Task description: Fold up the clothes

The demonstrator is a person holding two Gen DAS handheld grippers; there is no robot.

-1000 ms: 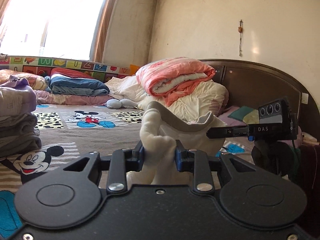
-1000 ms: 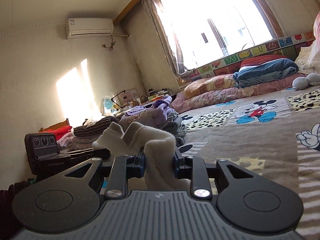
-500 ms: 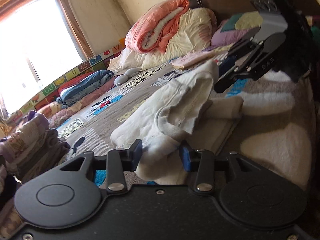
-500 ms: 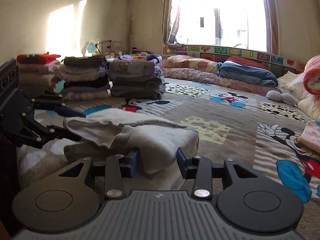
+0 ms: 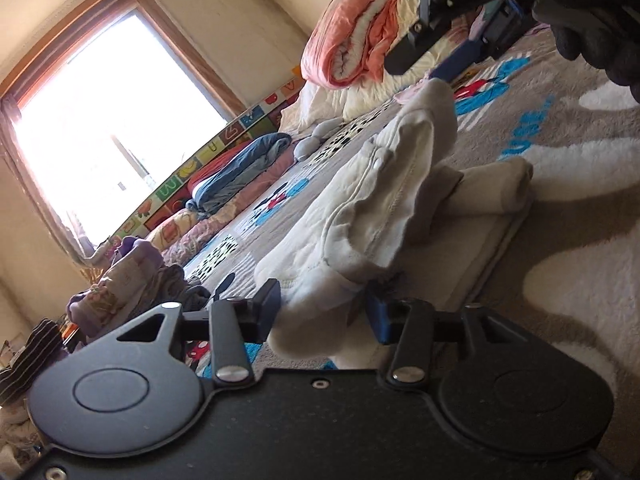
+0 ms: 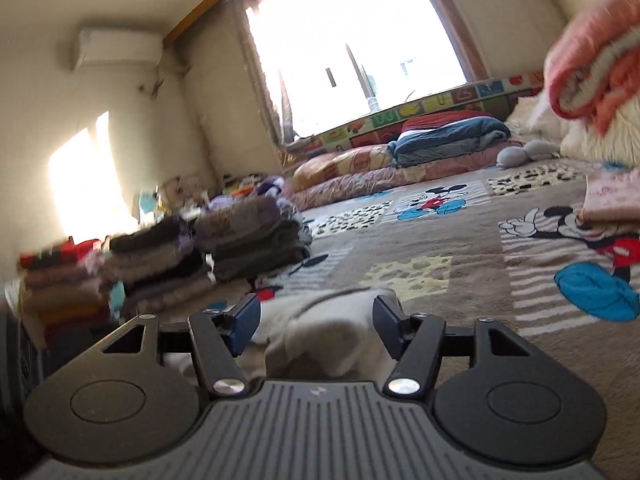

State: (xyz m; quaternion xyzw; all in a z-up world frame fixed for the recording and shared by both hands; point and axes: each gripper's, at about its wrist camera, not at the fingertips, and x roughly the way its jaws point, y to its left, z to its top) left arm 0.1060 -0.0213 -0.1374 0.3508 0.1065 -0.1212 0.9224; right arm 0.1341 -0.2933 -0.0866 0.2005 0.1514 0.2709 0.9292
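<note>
A cream-white garment (image 5: 384, 208) lies bunched and partly folded on the Mickey Mouse blanket (image 5: 560, 128). My left gripper (image 5: 324, 312) is open, its jaws wide apart either side of one end of the garment. My right gripper (image 6: 316, 320) is also open, with the garment's other end (image 6: 324, 324) lying loose between and below its jaws. In the left wrist view the right gripper (image 5: 444, 20) and a gloved hand show at top right, above the garment's far end.
Stacks of folded clothes (image 6: 168, 256) stand at the left. Folded quilts (image 5: 360, 36) and pillows (image 6: 348, 168) line the far side under the window. A folded pink cloth (image 6: 612, 196) lies at right.
Both grippers have opened and let go of the garment, which now lies on the blanket. The right gripper has lifted and drawn back.
</note>
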